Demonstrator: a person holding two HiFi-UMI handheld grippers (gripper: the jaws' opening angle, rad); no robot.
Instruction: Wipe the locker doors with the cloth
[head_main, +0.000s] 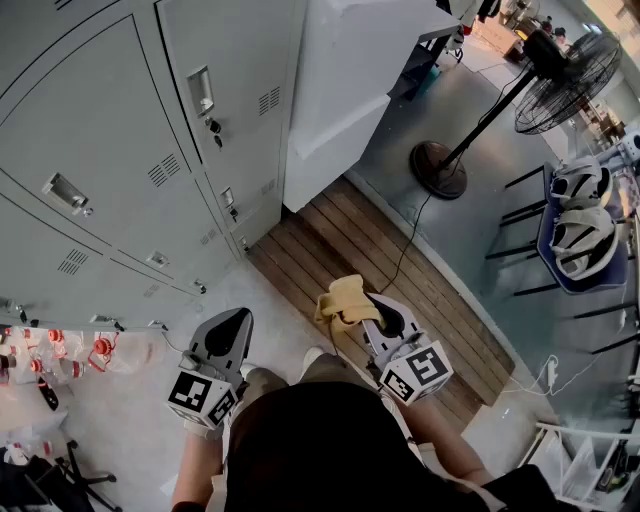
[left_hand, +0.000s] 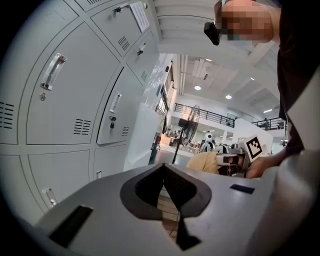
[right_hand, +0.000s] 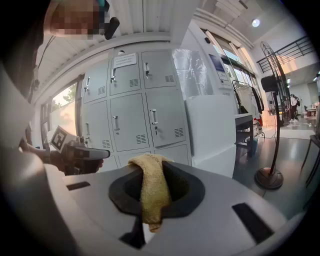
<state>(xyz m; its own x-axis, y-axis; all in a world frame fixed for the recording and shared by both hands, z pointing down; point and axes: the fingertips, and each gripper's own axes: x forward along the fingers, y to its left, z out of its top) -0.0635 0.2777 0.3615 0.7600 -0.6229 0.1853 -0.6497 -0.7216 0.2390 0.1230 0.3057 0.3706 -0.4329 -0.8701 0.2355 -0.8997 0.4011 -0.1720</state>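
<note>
step: pre-wipe, cloth off the doors | right tool (right_hand: 150, 167) clamped on yellow cloth (right_hand: 149, 195) | left tool (left_hand: 164, 169) jaws together, empty | next: likely lift cloth to locker doors (head_main: 110, 150), press flat

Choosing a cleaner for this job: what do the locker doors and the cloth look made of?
The locker doors look like painted sheet metal: smooth pale grey, matte, with punched vent slots. The cloth seems soft yellow terry or microfibre: nubby pile, drooping limply.
</note>
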